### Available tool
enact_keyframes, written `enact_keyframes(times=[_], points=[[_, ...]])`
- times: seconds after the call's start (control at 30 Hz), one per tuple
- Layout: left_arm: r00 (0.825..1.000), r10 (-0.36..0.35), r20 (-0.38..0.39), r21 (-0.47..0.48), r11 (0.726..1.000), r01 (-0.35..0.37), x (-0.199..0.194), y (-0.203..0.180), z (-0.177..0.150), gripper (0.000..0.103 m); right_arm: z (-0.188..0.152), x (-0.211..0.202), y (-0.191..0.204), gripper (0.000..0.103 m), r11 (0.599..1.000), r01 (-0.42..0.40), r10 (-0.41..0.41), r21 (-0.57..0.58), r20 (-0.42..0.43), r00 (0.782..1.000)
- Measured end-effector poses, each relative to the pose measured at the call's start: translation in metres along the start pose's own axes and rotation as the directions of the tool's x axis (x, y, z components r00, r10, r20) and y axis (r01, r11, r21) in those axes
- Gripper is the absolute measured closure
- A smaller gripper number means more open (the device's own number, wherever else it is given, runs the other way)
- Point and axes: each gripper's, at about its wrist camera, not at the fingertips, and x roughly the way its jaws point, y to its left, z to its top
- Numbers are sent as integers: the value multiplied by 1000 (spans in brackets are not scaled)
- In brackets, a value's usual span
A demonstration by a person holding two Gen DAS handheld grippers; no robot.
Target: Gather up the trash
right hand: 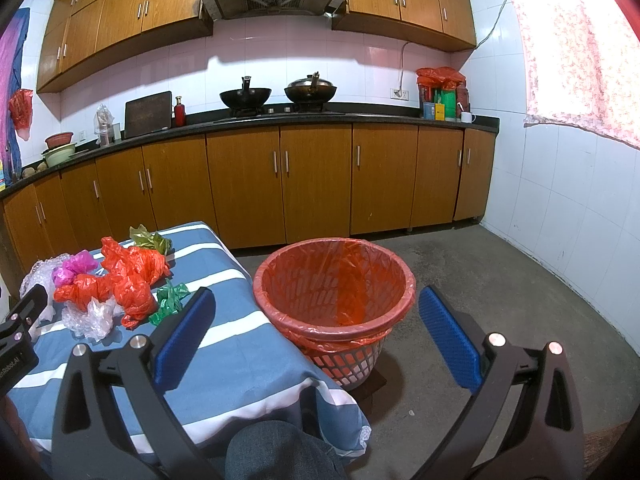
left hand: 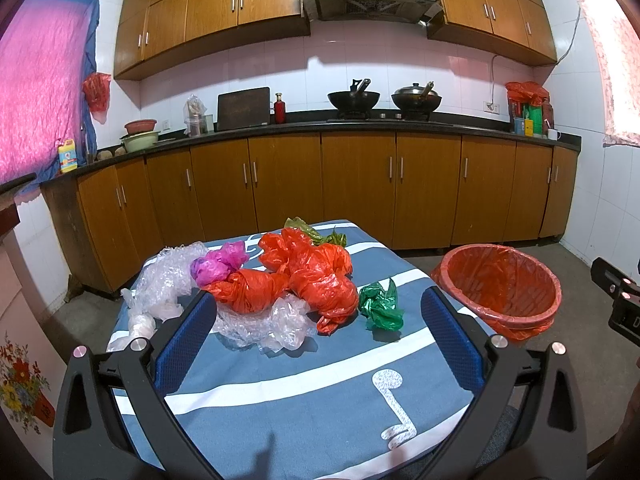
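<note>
Trash sits heaped on the blue-and-white striped cloth (left hand: 280, 392) that covers the table, filling the middle of the left wrist view: two knotted red plastic bags (left hand: 312, 280), a crumpled pink bag (left hand: 218, 266) touching their left side, clear bubble wrap (left hand: 168, 284) spreading to the left and a second clear wad (left hand: 260, 326) lying just below the red ones, a small green bag (left hand: 380, 304) just to their right, and an olive-green scrap (left hand: 308, 232) behind them at the far edge of the cloth. The left gripper (left hand: 318, 322) hovers low over the near part of the cloth with its blue-padded fingers (left hand: 188, 340) spread wide and nothing between them; the pile lies just beyond the tips. At the right of that view the red-lined waste basket (left hand: 500, 284) stands on the floor beside the table. In the right wrist view the right gripper (right hand: 316, 320) is likewise spread wide and empty, its two pads framing the basket (right hand: 334, 280), which takes the centre of the frame and whose red liner holds nothing visible. The same pile (right hand: 120, 276) appears at the left of that frame, with the left gripper's black body (right hand: 20, 328) at the left edge. Wooden cabinets (right hand: 312, 184) and a dark counter (right hand: 280, 118) with two woks (right hand: 276, 96) run across the background.
</note>
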Motion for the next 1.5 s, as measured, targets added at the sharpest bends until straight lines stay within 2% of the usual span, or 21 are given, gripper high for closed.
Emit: enact_keyframes(times=[1.5], points=[[1000,-1,-2,-1,1000,1,0,0,0,2,1,0,0,4,1000,0,0,-1,-1,1000]])
